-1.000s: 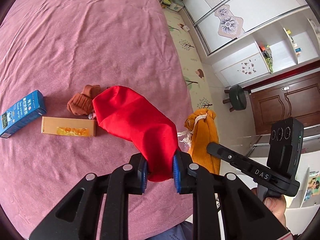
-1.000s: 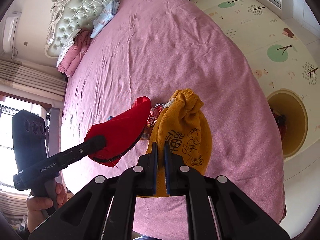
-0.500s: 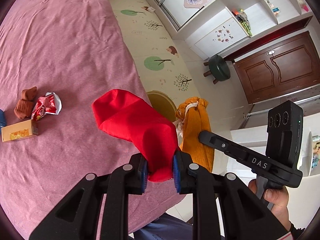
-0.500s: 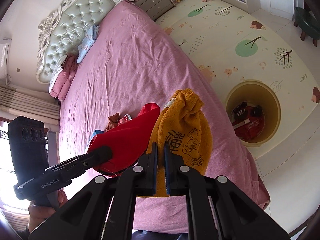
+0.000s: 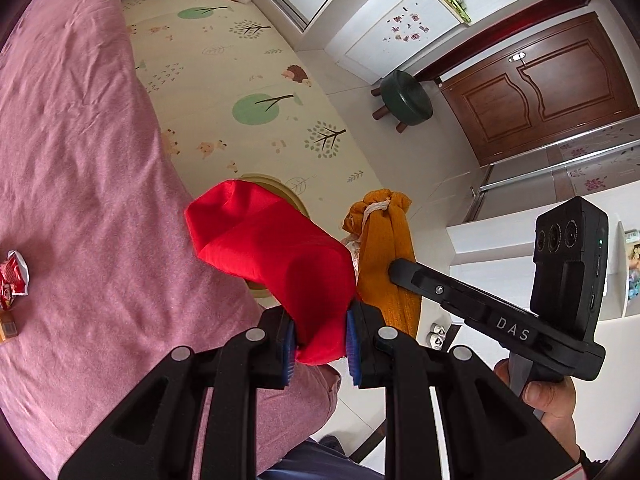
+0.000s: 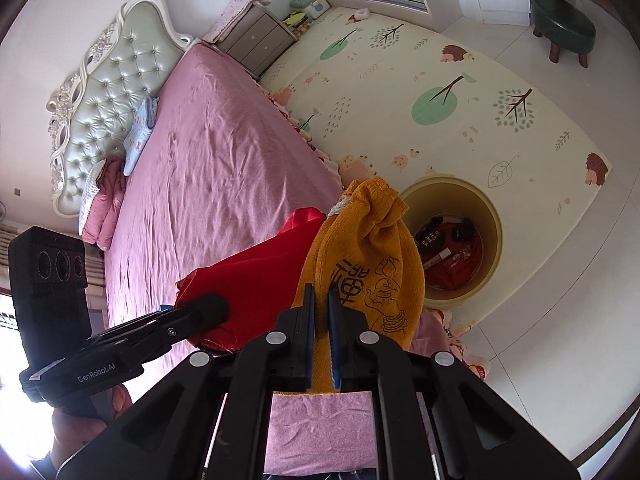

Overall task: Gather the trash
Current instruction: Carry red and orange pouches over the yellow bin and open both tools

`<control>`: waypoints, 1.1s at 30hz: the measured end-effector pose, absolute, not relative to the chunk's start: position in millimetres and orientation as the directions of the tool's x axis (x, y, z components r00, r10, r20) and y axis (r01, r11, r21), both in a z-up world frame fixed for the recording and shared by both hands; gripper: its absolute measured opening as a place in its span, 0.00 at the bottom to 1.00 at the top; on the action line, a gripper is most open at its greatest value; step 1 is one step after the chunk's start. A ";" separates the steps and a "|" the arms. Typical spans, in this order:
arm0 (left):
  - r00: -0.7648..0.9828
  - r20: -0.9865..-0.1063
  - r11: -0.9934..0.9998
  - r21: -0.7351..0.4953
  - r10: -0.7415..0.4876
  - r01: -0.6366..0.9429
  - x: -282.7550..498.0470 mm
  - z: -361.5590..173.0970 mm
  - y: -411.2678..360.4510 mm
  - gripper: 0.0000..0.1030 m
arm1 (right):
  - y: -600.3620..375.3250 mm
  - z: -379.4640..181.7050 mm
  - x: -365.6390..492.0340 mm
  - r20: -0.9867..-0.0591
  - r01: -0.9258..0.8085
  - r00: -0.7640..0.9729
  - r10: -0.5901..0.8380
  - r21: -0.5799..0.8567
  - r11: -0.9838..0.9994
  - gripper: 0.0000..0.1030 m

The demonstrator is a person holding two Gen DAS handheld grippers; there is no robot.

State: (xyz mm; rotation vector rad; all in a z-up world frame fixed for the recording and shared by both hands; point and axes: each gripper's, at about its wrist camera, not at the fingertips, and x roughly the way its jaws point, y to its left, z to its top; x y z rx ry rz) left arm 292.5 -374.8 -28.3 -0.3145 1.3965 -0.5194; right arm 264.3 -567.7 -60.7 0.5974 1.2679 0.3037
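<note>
Dangling red bag point(image 5: 276, 256), yellow drawstring pouch point(image 6: 368, 252)

Left gripper point(image 5: 320, 340): pitched steeply down, jaws clamped on red cloth bag point(image 5: 280, 256). Right gripper point(image 6: 321, 320): pitched steeply down, jaws nearly together, pinching yellow drawstring bag point(image 6: 368, 256). Right hand point(image 5: 548, 396) and left hand point(image 6: 88, 416) each wrap a gripper handle.

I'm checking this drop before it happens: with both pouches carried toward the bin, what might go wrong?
The yellow bin sits on the floor beside the bed edge, so a pouch released early may land on the pink bedspread.

The red pouch and orange pouch hang close together; they might snag.

A snack wrapper remains on the bed and could be missed.
</note>
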 end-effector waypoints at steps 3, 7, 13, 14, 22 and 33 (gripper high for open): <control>0.068 -0.854 0.848 -0.498 -0.516 0.183 303.7 -33.5 -392.0 0.20 | -582.0 -66.9 271.7 -0.801 0.134 0.293 0.522 0.575 0.807 0.06; 0.046 -0.861 0.850 -0.488 -0.506 0.200 318.1 -40.5 -411.3 0.20 | -597.6 -75.2 279.5 -0.801 0.160 0.302 0.517 0.577 0.801 0.06; 0.020 -0.868 0.851 -0.482 -0.496 0.209 338.7 -48.4 -433.5 0.20 | -610.8 -85.8 290.2 -0.804 0.188 0.293 0.517 0.579 0.794 0.06; 0.020 -0.869 0.851 -0.479 -0.494 0.214 341.5 -49.2 -436.8 0.20 | -612.5 -86.8 292.0 -0.805 0.188 0.290 0.518 0.578 0.794 0.06; -0.001 -0.869 0.849 -0.484 -0.495 0.212 356.9 -57.1 -451.7 0.23 | -624.9 -91.4 308.4 -0.806 0.203 0.289 0.516 0.579 0.790 0.11; 0.014 -0.915 0.908 -0.399 -0.404 0.129 362.4 -69.0 -428.0 0.75 | -633.4 -92.1 316.4 -0.824 0.223 0.289 0.487 0.552 0.803 0.42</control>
